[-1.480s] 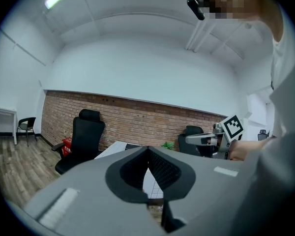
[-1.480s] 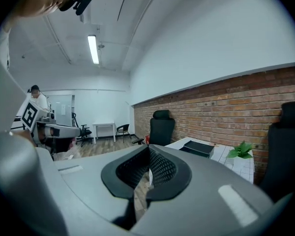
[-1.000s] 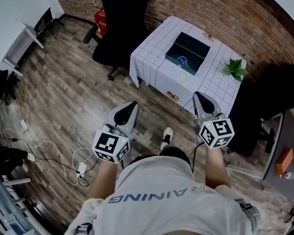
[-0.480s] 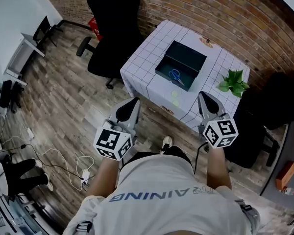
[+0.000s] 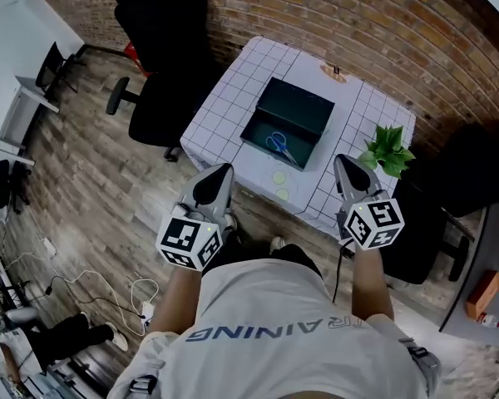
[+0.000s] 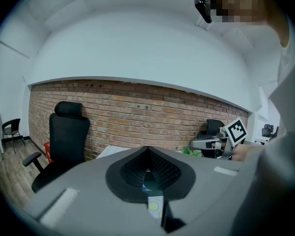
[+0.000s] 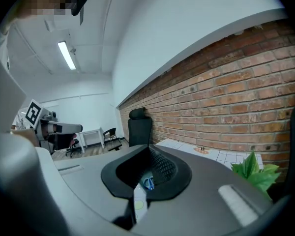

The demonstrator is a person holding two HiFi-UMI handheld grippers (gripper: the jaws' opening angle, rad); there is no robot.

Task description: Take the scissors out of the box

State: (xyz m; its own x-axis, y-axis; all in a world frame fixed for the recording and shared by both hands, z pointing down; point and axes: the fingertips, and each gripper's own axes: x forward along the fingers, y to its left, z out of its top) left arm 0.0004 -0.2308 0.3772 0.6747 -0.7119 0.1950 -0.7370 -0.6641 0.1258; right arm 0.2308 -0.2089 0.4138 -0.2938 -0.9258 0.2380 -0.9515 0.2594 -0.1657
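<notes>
Blue-handled scissors (image 5: 279, 145) lie in an open dark box (image 5: 303, 106) on a table with a white grid cloth (image 5: 224, 98). My left gripper (image 5: 219, 171) hovers near the table's front edge, left of the box, jaws shut and empty. My right gripper (image 5: 343, 161) is held over the front right of the table beside a plant, also shut with nothing in it. In the right gripper view the scissors (image 7: 148, 183) show just past the closed jaw tips (image 7: 148, 149). The left gripper view holds its own shut jaws (image 6: 147, 149) and the right gripper (image 6: 194, 144).
A green potted plant (image 5: 387, 150) stands at the table's right corner. One black office chair (image 5: 158, 73) is left of the table, and another (image 5: 474, 173) is to its right. A small brown object (image 5: 335, 71) lies at the far table edge. Cables (image 5: 108, 285) trail across the floor at the left.
The person has walked toward the table; both grippers, still shut, have come forward from over the floor to the table's front edge. Box and scissors lie as before.
</notes>
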